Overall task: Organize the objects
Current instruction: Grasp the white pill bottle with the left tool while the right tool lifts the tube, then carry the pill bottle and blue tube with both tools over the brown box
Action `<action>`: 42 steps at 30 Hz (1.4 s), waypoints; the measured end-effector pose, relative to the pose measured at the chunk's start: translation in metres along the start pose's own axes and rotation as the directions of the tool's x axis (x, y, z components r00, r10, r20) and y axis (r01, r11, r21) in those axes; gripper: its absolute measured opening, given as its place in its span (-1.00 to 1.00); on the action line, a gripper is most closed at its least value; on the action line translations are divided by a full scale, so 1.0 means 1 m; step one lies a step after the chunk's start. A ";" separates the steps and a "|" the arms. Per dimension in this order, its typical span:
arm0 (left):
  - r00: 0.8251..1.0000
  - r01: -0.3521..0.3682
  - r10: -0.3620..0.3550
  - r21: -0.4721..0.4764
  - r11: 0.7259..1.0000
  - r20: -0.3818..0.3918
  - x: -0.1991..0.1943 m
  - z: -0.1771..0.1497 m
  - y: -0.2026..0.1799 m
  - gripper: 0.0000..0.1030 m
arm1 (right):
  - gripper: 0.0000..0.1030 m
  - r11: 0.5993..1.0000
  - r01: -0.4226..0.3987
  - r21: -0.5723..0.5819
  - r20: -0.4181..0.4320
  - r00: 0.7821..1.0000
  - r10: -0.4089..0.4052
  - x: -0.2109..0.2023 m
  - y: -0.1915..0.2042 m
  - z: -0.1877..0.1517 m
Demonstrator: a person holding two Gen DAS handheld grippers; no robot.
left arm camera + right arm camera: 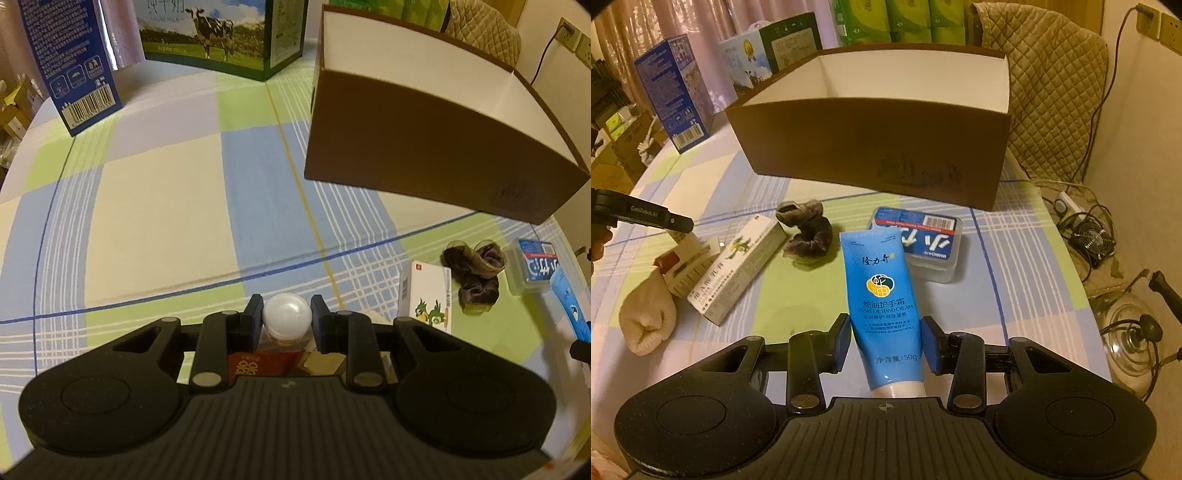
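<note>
In the left wrist view, my left gripper (pixel 287 321) is shut on the white cap of a small bottle (pixel 286 316), whose amber neck and red label show below. The right wrist view has that gripper (pixel 677 224) at the far left, above the bottle (pixel 687 242). My right gripper (pixel 886 339) is shut on a blue hand cream tube (pixel 882 288), its pads against both sides. The tube's flat end points at the brown open box (pixel 871 147) behind, which has white inner walls. From the left wrist the box (pixel 424 155) is to the upper right.
On the checked cloth lie a white carton with a green bird (pixel 738 266), a dark scrunchie (pixel 809 232), a clear plastic case (pixel 923 243) and a cream sock (pixel 646 321). Blue (pixel 70 62) and green milk cartons (pixel 218 33) stand at the back. The table edge, cables and a glass lid (pixel 1130 343) are on the right.
</note>
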State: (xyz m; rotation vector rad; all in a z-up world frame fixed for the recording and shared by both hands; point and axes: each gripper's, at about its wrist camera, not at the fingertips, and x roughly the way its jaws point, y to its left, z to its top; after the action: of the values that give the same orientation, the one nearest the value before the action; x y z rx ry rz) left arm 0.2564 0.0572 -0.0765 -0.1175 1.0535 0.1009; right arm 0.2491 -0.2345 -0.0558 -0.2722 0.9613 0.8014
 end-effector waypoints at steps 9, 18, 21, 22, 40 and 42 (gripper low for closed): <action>0.998 0.009 -0.009 -0.001 1.000 0.059 -0.026 0.012 -0.001 -0.56 | -0.27 0.999 -0.050 0.017 0.037 0.998 0.050 -0.012 0.004 0.016; 0.988 0.038 -0.041 0.024 0.999 0.149 -0.056 0.035 -0.016 -0.56 | -0.27 0.993 -0.115 0.028 0.079 0.990 0.112 -0.029 0.012 0.043; 0.983 0.047 -0.053 0.043 0.998 0.175 -0.064 0.046 -0.024 -0.56 | -0.27 0.991 -0.129 0.025 0.099 0.987 0.126 -0.034 0.013 0.055; 0.982 0.049 -0.057 0.050 0.998 0.183 -0.065 0.050 -0.027 -0.56 | -0.27 0.991 -0.132 0.025 0.105 0.986 0.129 -0.036 0.013 0.059; 0.953 0.060 -0.096 0.134 0.989 0.286 -0.071 0.122 -0.079 -0.56 | -0.27 0.988 -0.145 0.049 0.245 0.961 0.128 -0.043 -0.021 0.145; 0.952 0.059 -0.097 0.137 0.989 0.291 -0.070 0.129 -0.082 -0.56 | -0.27 0.989 -0.138 0.054 0.258 0.959 0.120 -0.041 -0.025 0.155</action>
State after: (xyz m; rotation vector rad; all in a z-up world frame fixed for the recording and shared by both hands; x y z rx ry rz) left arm 0.3444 -0.0070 0.0513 -0.0274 0.7510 -0.0205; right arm 0.3509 -0.1876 0.0618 -0.0422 0.7688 0.8961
